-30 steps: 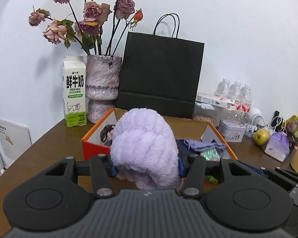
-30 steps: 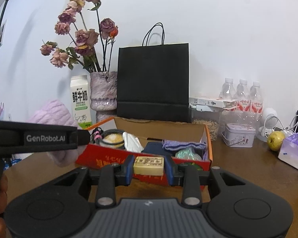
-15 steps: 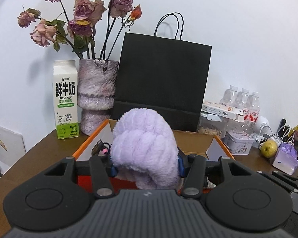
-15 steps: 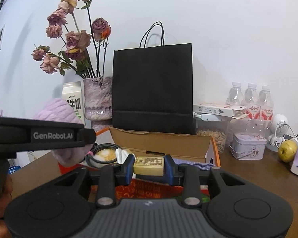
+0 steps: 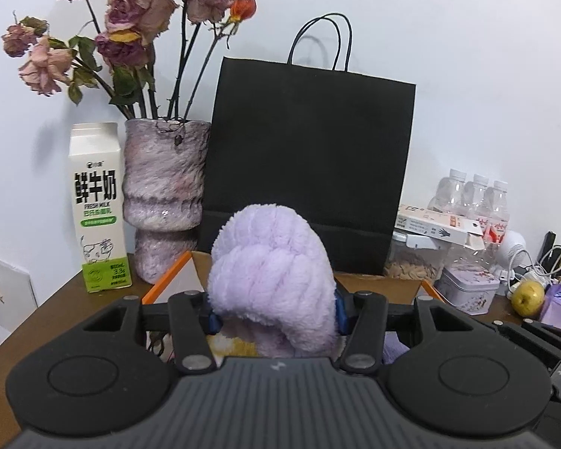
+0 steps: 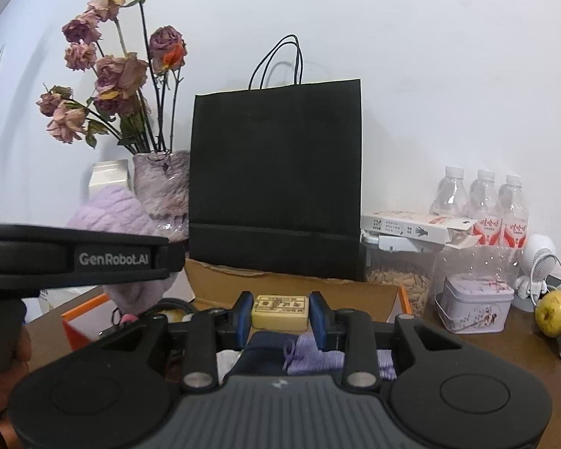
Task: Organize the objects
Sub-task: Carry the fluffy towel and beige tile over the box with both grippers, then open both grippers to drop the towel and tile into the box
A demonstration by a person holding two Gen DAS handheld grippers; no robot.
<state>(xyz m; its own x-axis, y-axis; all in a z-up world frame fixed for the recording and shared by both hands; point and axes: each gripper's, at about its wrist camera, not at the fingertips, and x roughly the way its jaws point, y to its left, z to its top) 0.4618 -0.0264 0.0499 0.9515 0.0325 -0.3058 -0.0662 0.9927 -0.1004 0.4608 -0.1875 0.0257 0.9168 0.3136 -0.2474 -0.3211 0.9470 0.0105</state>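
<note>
My left gripper (image 5: 275, 318) is shut on a fluffy lilac slipper (image 5: 273, 280) and holds it over the near left part of the open orange cardboard box (image 5: 164, 280). The slipper also shows at the left of the right wrist view (image 6: 119, 213). My right gripper (image 6: 280, 316) is shut on a small tan soap bar (image 6: 279, 312) above the box (image 6: 291, 284). Inside the box lie a dark blue cloth (image 6: 261, 351) and a lilac knit cloth (image 6: 318, 351).
Behind the box stand a black paper bag (image 5: 306, 164), a purple vase of dried roses (image 5: 164, 202) and a milk carton (image 5: 97, 209). To the right are water bottles (image 6: 482, 202), a seed jar (image 6: 400, 284), a lilac tin (image 6: 475, 303) and a yellow fruit (image 6: 555, 312).
Both grippers have moved forward over the box, keeping hold of the slipper and the soap bar. The bag and vase appear closer.
</note>
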